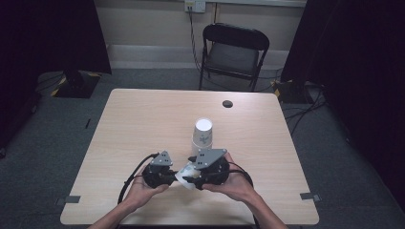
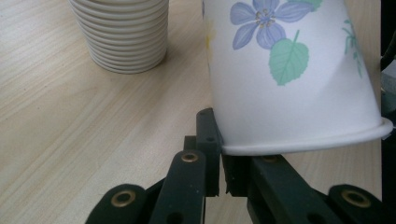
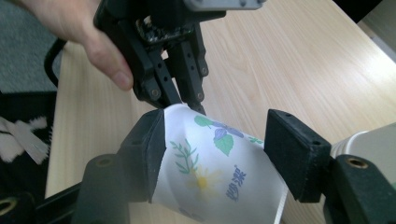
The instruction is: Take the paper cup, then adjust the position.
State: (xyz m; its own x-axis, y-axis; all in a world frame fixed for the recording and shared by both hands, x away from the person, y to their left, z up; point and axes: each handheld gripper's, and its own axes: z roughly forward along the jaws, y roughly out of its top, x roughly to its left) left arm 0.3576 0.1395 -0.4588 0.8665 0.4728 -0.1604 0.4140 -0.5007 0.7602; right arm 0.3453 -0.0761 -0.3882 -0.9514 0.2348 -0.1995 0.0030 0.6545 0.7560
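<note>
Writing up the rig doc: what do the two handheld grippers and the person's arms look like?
Both grippers are black, blocky units, each topped by a grey three-cornered plate with small dark dots. The left gripper trails a looping black cable; so does the right gripper. The jaws are black linkages with brass-coloured pivot pins and square black pads. The forearms are bare, with no sleeves in view.

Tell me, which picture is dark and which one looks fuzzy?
High view: dim, black at both sides, cup tiny between the grippers. Left gripper view: bright, cup sharp, stack slightly soft. Right gripper view: near jaws blurry, cup fairly clear.
</note>
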